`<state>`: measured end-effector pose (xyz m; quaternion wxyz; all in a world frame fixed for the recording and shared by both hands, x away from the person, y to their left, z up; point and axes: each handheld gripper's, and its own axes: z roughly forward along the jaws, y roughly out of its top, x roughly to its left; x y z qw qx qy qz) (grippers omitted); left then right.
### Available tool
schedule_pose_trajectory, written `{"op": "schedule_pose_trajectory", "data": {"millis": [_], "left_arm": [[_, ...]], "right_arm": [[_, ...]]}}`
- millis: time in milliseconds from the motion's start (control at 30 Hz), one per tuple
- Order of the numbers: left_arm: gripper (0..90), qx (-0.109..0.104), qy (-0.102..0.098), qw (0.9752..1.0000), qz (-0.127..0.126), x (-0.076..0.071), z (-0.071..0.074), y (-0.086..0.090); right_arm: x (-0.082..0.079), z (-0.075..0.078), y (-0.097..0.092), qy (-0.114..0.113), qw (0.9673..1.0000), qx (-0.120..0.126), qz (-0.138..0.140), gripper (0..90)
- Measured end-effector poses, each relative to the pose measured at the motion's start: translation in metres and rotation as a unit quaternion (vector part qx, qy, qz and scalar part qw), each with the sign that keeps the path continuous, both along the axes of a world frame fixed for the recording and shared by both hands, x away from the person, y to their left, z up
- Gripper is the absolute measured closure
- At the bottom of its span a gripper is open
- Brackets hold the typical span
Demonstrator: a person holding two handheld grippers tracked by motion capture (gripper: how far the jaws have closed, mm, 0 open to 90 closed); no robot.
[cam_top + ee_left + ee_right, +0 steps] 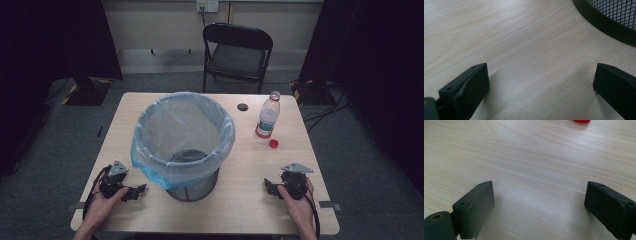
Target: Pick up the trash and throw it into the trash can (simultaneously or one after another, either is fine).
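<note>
Nearest the camera, the left hand-held gripper (134,192) and the right hand-held gripper (270,187) rest low on the desk (240,210), each cupped from behind by a hand with the forearm entering from the near edge, jaws spread wide and released around bare wood, pointing inward toward the mesh bin (184,145). Lined with a pale blue bag, the bin stands between them at mid-desk. Right of the bin stands an uncapped bottle (267,118), its red-and-white label unreadable, with a red cap (273,143) just beside its base.
</note>
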<state>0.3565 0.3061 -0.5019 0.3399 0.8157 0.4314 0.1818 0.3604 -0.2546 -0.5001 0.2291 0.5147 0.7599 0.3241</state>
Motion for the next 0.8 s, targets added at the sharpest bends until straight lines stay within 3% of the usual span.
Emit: {"op": "schedule_pose_trajectory", "data": {"millis": [367, 500, 600, 800], "left_arm": [[0.0, 0.000, 0.000, 1.0000, 0.000, 0.000, 0.000, 0.000], [0.0, 0.000, 0.000, 1.0000, -0.001, 0.000, 0.000, 0.000], [0.0, 0.000, -0.001, 1.0000, 0.000, 0.000, 0.000, 0.000], [0.0, 0.000, 0.000, 1.0000, -0.001, 0.000, 0.000, 0.000]], "right_arm": [[-0.001, 0.000, 0.001, 0.000, 1.0000, 0.001, -0.007, 8.8], [-0.001, 0.003, 0.001, 0.004, 0.9998, 0.014, -0.017, 15.3], [0.000, 0.006, -0.001, 0.017, 0.9993, 0.031, -0.012, 18.6], [0.004, 0.012, 0.003, 0.022, 0.9995, 0.019, 0.008, 20.4]]}}
